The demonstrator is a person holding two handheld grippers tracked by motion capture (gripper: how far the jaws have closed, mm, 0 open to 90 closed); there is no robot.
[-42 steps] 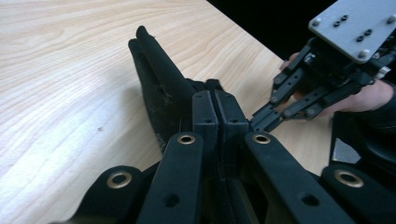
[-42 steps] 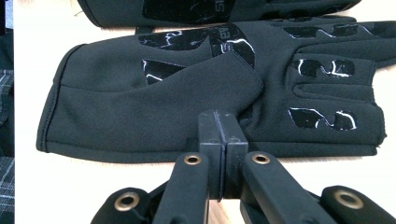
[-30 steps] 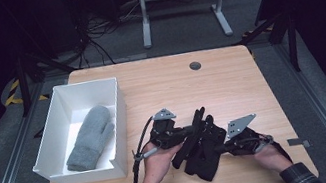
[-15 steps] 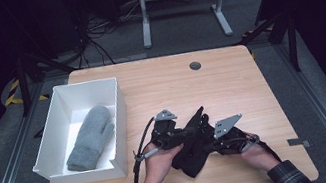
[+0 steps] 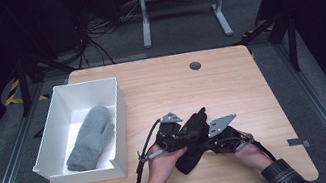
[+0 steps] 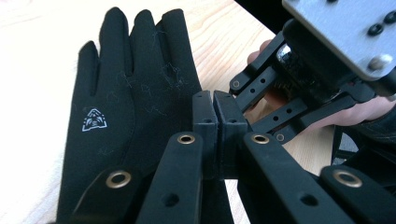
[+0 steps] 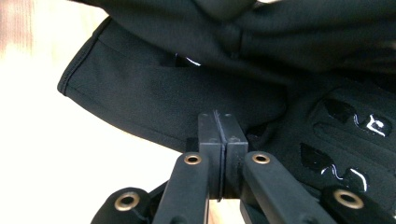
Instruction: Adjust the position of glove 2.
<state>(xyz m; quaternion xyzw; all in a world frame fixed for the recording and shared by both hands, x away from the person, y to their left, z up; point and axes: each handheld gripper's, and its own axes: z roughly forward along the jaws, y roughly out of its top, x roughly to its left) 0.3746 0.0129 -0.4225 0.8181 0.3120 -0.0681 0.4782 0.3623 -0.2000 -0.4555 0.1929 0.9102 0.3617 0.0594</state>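
A black glove lies on the wooden table near its front edge, held between my two grippers. In the left gripper view the glove shows its back with a small white logo and its fingers point away. My left gripper is shut at the glove's right edge. My right gripper is shut on the hem of the black fabric. To its right, black material with glossy grip marks shows. Whether this is one folded glove or a pair is unclear.
A white open box stands at the table's left side with a grey mitten lying inside. A round cable hole sits near the far edge. Bare wood stretches beyond the gloves toward the back and right.
My right gripper has moved left, closing in against the black glove and the left gripper. The left gripper has stayed put.
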